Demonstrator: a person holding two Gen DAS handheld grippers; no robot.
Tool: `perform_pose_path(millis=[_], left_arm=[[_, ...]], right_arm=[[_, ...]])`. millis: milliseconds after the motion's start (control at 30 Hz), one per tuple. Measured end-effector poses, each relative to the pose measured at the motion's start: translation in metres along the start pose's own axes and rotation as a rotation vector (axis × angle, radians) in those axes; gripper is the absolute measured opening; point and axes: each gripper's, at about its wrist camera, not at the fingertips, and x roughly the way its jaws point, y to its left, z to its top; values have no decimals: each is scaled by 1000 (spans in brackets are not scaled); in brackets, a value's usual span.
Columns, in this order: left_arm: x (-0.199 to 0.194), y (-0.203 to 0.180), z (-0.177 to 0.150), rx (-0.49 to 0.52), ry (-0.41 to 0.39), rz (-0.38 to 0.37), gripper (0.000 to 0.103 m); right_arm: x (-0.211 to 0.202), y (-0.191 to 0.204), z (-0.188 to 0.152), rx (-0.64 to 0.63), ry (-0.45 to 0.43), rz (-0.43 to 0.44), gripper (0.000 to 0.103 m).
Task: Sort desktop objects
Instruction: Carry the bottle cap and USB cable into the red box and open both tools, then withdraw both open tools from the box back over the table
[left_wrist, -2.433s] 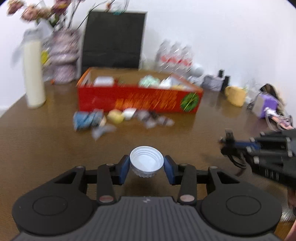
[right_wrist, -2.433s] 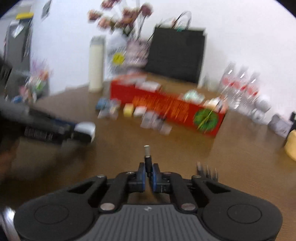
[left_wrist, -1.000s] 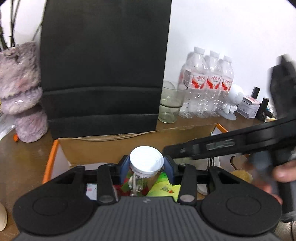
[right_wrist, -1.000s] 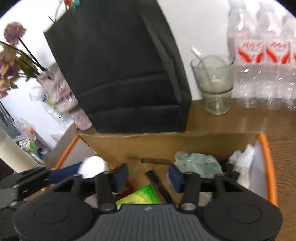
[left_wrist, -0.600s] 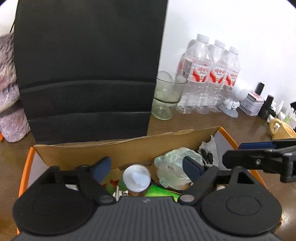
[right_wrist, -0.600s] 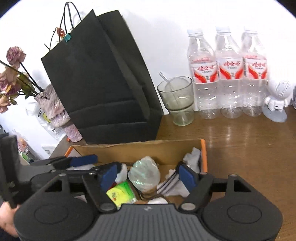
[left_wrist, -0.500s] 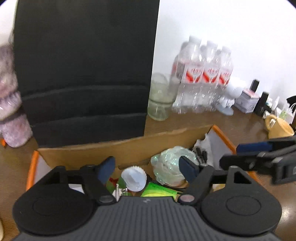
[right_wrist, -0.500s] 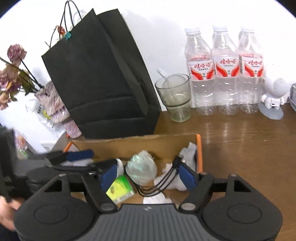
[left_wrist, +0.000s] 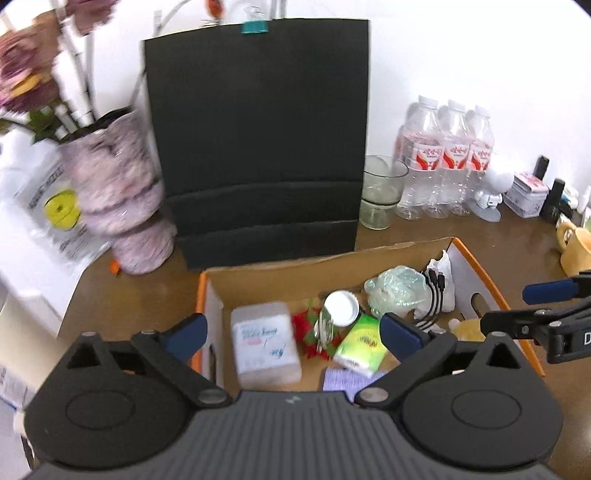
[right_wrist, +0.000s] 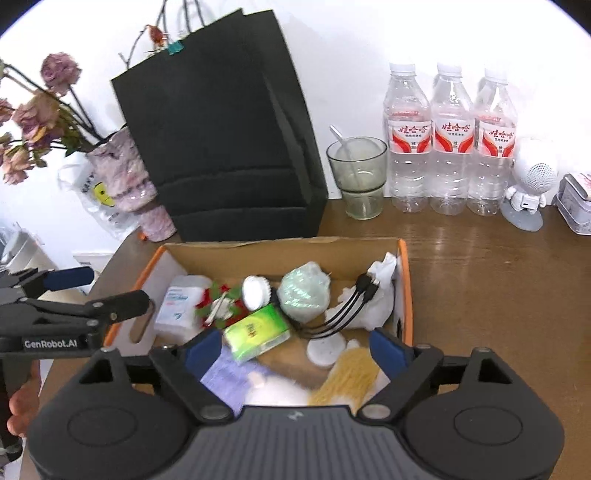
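Note:
An orange-rimmed cardboard box sits on the brown table. In it lie a white lid, a black multi-plug cable, a green tissue pack, a white tissue pack, a pale green plastic wad and a yellow sponge. My left gripper is open and empty above the box's near side. My right gripper is open and empty above the box's right part.
A tall black paper bag stands behind the box. A vase of dried flowers is at the left. A glass cup and three water bottles stand at the back right. A yellow mug is at the far right.
The left gripper carried the white lid over the box, opened and dropped it in. The right gripper let its cable go into the box. Both have since pulled back, open.

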Motion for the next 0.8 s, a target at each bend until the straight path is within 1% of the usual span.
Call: perform_pose_path(millis=[100,167,233,300,367,400,433,533,633,700,800], left_arm=[[-17,4,-13,-56,3,39,103],[-32,7,-32,-137,-39,31,103],[-49,5,-55,-195,-125,44,103],[-66,-1,-75,-202,-243,66,103],[-82,-6,-97,-168,-360,50,103],[-87,-7,-108,-149,-396,34,103],[-91,-9,-115,-139,-414,29,103],[-101,-13,-134,-113,-421,47,103],[-112,-16,-152,-99,-418,75,103],[-119,-14,-173,-106,-416,81,103],[-133,-13,-217,-111,-380,92,103]], right_arm=[[-14,13,-8,-6,-32,-54,89],[-23,22,-21,-17,-87,-86,90],[-30,34,-41,-62,-185,-116,90],[-38,45,-68,-103,-323,-135,90],[-42,49,-90,-115,-399,-129,90],[-43,51,-98,-108,-418,-125,90],[-44,52,-107,-98,-429,-118,90],[-49,55,-127,-84,-439,-92,90],[-55,63,-151,-109,-429,-96,90],[-60,71,-173,-144,-408,-108,90],[-73,73,-214,-164,-390,-94,90]])
